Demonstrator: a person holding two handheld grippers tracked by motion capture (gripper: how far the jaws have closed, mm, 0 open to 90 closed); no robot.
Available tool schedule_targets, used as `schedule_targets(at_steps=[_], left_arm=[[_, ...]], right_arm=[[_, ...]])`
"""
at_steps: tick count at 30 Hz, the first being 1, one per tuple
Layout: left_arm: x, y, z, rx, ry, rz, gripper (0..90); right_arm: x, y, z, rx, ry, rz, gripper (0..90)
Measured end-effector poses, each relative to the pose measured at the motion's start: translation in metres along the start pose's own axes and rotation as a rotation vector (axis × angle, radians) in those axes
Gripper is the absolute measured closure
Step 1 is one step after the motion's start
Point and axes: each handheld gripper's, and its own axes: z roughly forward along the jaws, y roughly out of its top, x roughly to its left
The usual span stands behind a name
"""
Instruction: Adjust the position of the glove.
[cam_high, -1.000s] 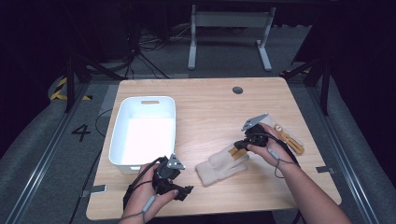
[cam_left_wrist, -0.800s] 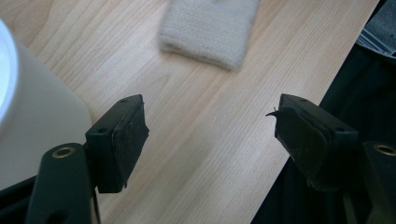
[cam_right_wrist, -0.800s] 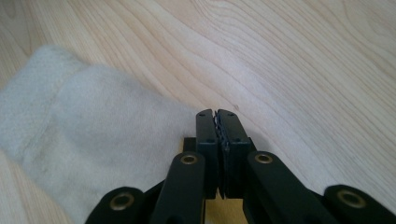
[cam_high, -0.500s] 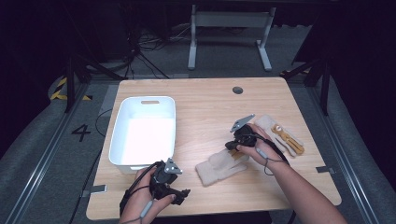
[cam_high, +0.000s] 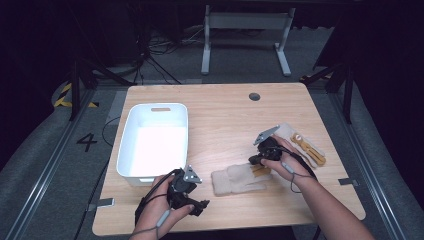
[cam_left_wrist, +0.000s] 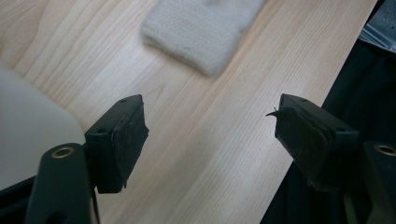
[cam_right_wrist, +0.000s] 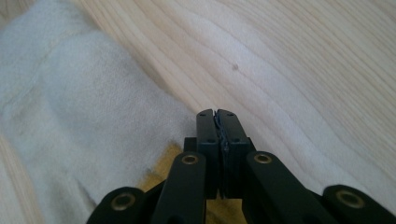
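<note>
On the wooden tabletop (cam_high: 220, 120), a cream work glove (cam_high: 237, 179) lies flat near the front edge, its cuff pointing toward the person's left. The right gripper (cam_high: 256, 161) sits at the glove's far right end, over its finger tips, with its fingers (cam_right_wrist: 218, 135) pressed fully together; in the right gripper view the pads meet with nothing visibly clamped between them, the glove's pale fabric spreads just to one side, and a scrap of yellow shows beneath the gripper. Whether the tips touch the glove cannot be told.

A second glove (cam_high: 305, 147), cream with yellow-brown patches, lies just behind the right hand (cam_high: 282, 157), close to the tabletop's right edge.

The left gripper (cam_high: 195, 205) rests low near the front edge, just in front of the white plastic bin (cam_high: 152, 142) and near the glove's cuff. Its fingers (cam_left_wrist: 123, 140) stand wide apart with only bare wood between them; in the left gripper view the knitted cuff (cam_left_wrist: 203, 28) lies ahead, apart from them.
</note>
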Motion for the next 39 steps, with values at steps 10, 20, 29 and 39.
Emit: schedule_targets(at_steps=[10, 20, 29, 39], left_arm=[[0.002, 0.018, 0.01, 0.001, -0.025, 0.033, 25.5], [0.005, 0.025, 0.01, -0.002, -0.029, 0.028, 25.6], [0.011, 0.027, 0.006, -0.027, -0.031, 0.0, 25.7], [0.011, 0.03, 0.005, -0.038, -0.047, 0.005, 25.7]], right_arm=[[0.004, -0.022, -0.015, 0.007, -0.014, 0.017, 89.3], [0.004, -0.028, -0.038, -0.093, -0.018, 0.04, 81.2], [-0.004, -0.036, -0.064, -0.215, -0.052, 0.105, 65.1], [-0.022, -0.052, -0.086, -0.288, -0.113, 0.18, 61.5]])
